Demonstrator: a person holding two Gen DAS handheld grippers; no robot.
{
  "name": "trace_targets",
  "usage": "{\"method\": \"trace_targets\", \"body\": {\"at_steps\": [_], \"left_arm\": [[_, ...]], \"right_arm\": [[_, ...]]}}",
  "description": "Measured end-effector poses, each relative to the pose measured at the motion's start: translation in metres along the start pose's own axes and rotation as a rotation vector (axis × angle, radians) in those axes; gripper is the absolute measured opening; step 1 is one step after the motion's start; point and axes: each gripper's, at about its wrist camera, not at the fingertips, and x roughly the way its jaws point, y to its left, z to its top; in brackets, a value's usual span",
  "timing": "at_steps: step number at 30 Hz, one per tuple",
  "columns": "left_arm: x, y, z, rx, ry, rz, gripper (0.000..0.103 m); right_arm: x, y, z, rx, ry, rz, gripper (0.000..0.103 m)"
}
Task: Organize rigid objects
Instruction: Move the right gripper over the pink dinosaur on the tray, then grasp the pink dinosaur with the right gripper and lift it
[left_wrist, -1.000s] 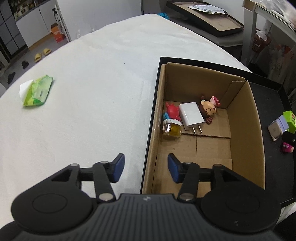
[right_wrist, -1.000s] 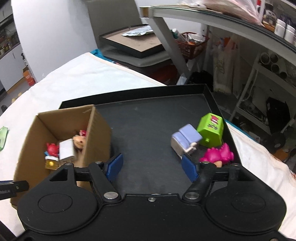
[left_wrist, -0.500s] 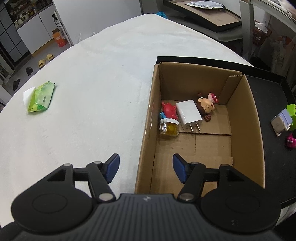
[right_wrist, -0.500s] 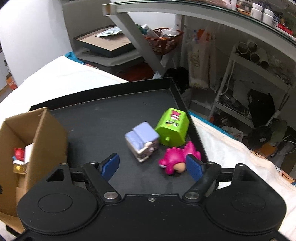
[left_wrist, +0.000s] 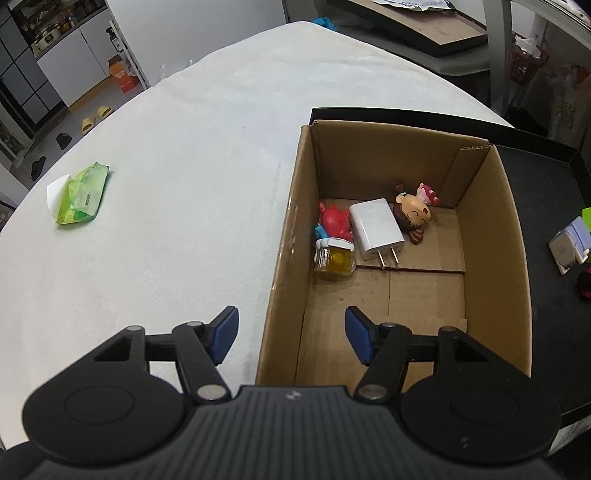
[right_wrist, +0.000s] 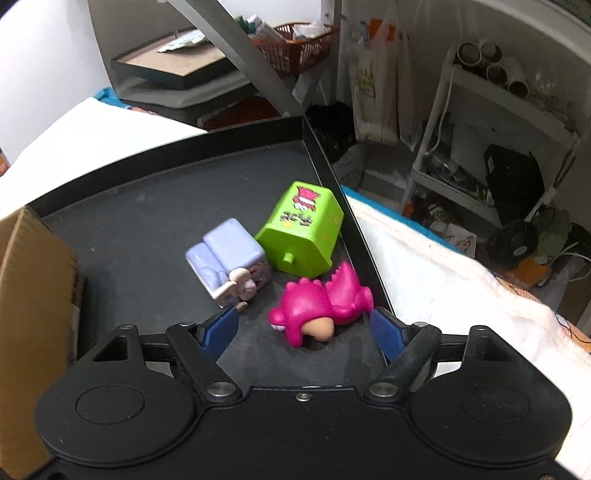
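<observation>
Right wrist view had the right gripper (right_wrist: 304, 330) spread wide and holding nothing, with the pink dinosaur toy (right_wrist: 319, 305) lying between its fingers on the black tray (right_wrist: 147, 206). The left gripper (left_wrist: 291, 338), also wide open and empty, hung over the cardboard box (left_wrist: 491, 258) edge.

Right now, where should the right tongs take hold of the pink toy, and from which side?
Grip the pink toy across its rounded body, coming straight down from above. It lies on its side between the open right tongs, and the spiky back toward the tray wall offers poorer flats.
</observation>
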Motion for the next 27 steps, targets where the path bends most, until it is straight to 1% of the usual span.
{"method": "trace_targets", "body": {"at_steps": [4,6,16,18,19,20,21,24,27], "left_arm": [[0.003,-0.003,0.001,0.007,0.005,0.0,0.062],[0.004,-0.004,0.002,0.008,0.006,-0.001,0.062],[0.008,-0.002,0.005,-0.008,0.015,-0.008,0.062],[0.007,-0.001,0.006,-0.01,0.012,-0.014,0.062],[0.007,-0.002,0.006,-0.009,0.01,-0.016,0.062],[0.006,-0.002,0.006,-0.008,0.007,-0.017,0.062],[0.006,-0.003,0.007,-0.006,0.004,-0.019,0.062],[0.005,-0.004,0.006,-0.002,-0.003,-0.024,0.062],[0.005,-0.002,0.005,-0.009,-0.004,-0.03,0.062]], "right_arm": [[0.01,-0.003,0.001,0.015,0.024,-0.014,0.078],[0.013,-0.004,0.002,0.018,0.029,-0.006,0.078],[0.027,0.002,0.011,-0.021,0.032,-0.016,0.078],[0.03,0.002,0.013,-0.018,0.046,-0.021,0.07],[0.031,0.001,0.013,-0.015,0.051,-0.02,0.063],[0.029,0.001,0.013,-0.018,0.048,-0.027,0.047],[0.028,0.002,0.015,-0.03,0.052,-0.029,0.043],[0.026,0.0,0.02,-0.009,0.088,0.002,0.042],[0.019,0.002,0.021,-0.022,0.077,0.002,0.042]]}}
